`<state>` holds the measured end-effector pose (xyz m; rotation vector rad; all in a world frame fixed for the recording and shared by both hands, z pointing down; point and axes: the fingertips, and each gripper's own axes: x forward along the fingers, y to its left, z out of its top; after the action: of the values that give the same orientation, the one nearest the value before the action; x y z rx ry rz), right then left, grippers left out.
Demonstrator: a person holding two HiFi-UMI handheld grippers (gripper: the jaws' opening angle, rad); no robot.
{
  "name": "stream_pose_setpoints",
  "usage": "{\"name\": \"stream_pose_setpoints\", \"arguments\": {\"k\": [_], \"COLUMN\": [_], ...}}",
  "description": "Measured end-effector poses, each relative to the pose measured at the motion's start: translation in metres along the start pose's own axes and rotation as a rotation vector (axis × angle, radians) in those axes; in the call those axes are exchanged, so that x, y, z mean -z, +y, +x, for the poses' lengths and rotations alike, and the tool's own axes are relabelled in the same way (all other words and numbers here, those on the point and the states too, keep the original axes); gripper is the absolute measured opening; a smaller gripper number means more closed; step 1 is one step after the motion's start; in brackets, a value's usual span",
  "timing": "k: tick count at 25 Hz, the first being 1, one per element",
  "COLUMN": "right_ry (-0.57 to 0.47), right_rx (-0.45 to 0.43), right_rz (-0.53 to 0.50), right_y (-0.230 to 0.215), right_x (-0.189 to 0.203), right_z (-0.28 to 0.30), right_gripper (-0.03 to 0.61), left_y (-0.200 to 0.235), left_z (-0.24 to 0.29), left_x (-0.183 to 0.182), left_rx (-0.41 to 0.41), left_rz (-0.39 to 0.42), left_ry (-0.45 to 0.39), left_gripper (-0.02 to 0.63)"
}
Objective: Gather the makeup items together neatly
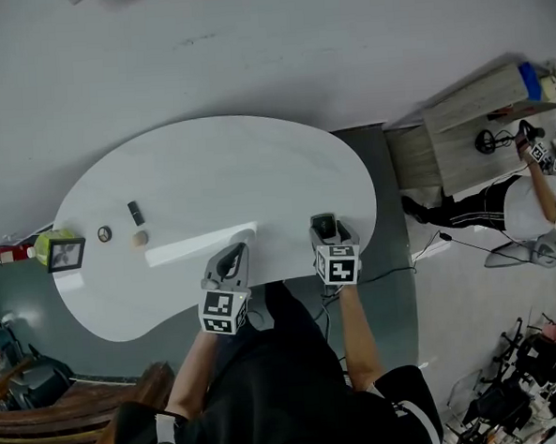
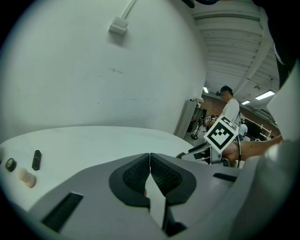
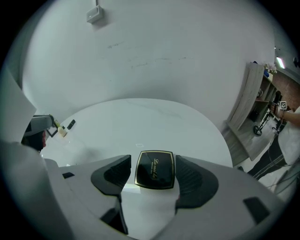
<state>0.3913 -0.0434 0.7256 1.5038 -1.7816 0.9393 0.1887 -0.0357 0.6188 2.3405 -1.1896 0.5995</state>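
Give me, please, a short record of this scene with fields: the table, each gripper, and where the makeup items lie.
table: white, curved outline
left gripper: jaws together, nothing between them
right gripper: jaws apart, one on each side of the black compact, a gap at both sides
black compact: lies flat on the table, at the person's edge
small items: black tube, round item, beige item, close together at the table's left end
task state: compact apart from the small items, not yet gathered

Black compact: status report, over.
Left gripper shut, empty. Right gripper open around black gold-edged square compact on white table, not touching. Black tube, round piece, beige piece far left; nothing lying between.
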Motion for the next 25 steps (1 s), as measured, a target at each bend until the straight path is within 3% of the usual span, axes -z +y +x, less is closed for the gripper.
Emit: {"name": "stream_pose_setpoints", "arguments": {"k": [8,17,25], "right_ry": [-0.162,-0.409,-0.607], "right_rx": [-0.043,-0.014,0.043], "right_rz": [0.011,-0.101,-0.13], "right_y": [0.016,0.037,0.055], "right_x": [-0.042,-0.086,-0.11], "right_z": [-0.051,-0.136,-0.207], "right_gripper": [0.287,0.277,0.139], "left_y": [-0.011,-0.035,-0.051], "left_z": [-0.015,-0.045,-0.086], "left_x": [-0.026,-0.084,-0.125], "left_rx": [0.01,0.022,0.022], "left_rz": [0.038,0.127,0.181], "left_ry": [-0.067,-0.226,-0.349], "left_gripper": [0.02,0.02,0.02]}}
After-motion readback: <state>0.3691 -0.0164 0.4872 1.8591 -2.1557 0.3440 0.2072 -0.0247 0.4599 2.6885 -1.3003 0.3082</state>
